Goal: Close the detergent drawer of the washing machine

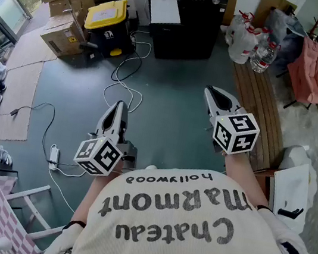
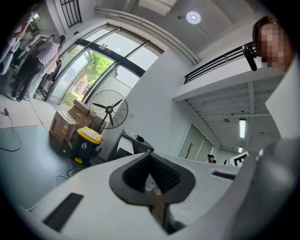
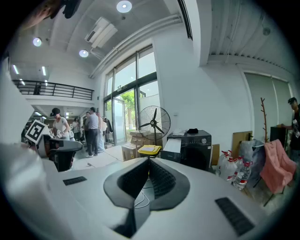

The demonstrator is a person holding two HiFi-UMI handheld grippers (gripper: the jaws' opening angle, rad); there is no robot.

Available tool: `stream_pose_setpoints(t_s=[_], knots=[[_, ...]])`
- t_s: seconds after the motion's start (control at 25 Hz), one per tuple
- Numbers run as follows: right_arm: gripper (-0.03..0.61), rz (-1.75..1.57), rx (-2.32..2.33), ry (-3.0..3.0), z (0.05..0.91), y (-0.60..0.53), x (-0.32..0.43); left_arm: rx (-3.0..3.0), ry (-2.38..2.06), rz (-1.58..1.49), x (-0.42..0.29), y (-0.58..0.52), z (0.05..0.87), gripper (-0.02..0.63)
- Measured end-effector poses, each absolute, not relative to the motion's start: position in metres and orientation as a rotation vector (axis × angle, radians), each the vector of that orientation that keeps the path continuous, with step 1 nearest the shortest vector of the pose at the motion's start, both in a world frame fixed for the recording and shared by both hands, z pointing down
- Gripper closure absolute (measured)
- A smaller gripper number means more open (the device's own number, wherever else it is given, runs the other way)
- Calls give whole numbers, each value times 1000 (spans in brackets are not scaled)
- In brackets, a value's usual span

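Yellow-lidded bin [image 1: 107, 17], floor fan [image 3: 154, 123], cardboard boxes [image 1: 62, 38]

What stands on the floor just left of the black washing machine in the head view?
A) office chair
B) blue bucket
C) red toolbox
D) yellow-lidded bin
D: the yellow-lidded bin stands on the floor next to the washing machine, with cardboard boxes further left.
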State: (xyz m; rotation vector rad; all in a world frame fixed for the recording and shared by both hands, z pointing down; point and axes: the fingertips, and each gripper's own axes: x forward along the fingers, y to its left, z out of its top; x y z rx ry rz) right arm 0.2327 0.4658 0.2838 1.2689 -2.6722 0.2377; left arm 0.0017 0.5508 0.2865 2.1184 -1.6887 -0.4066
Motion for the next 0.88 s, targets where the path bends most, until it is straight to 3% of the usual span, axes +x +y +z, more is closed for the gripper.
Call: stream_pose_setpoints(t_s=[0.88], knots=[[548, 457, 1376, -2610, 323, 431, 162, 2154, -1614, -320, -78, 509, 309, 606]])
